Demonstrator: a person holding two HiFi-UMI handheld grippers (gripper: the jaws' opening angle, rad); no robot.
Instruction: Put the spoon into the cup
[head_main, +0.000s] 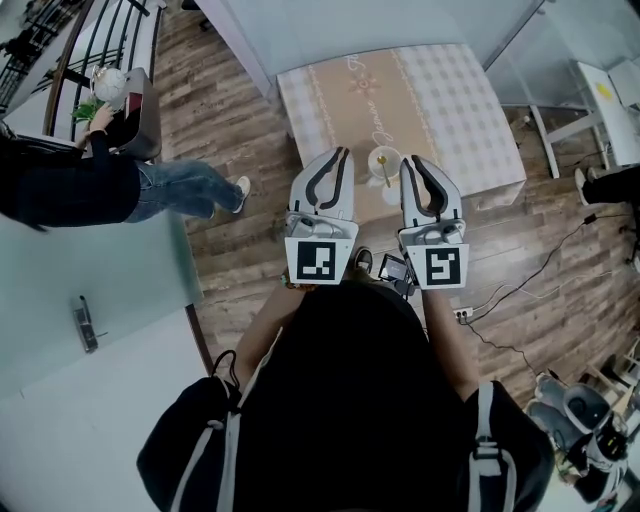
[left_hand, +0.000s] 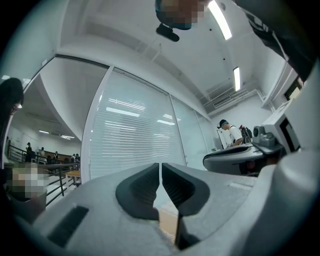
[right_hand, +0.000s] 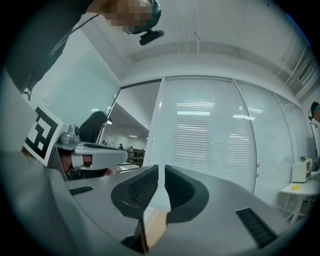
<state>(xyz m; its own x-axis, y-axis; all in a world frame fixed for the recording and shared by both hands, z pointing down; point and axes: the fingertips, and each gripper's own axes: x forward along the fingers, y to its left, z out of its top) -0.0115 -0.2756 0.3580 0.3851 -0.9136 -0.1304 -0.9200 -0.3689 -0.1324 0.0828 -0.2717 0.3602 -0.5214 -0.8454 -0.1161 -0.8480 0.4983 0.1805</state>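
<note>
I am holding my left claw (head_main: 340, 152) and right claw (head_main: 412, 160) pinched together, empty.
The cup (head_main: 383, 160) and spoon (head_main: 385, 175) are sitting between the tips, near the table (head_main: 450, 90) edge; a person (head_main: 150, 188) is sitting far left.

A table (head_main: 440, 90) covered with a pale checked cloth (head_main: 470, 120) is set on a wood-plank floor (head_main: 230, 120). Near its front edge a small white cup (head_main: 378, 158) is placed. A golden spoon (head_main: 385, 172) is seen at the cup; whether it sits inside cannot be told.
</note>
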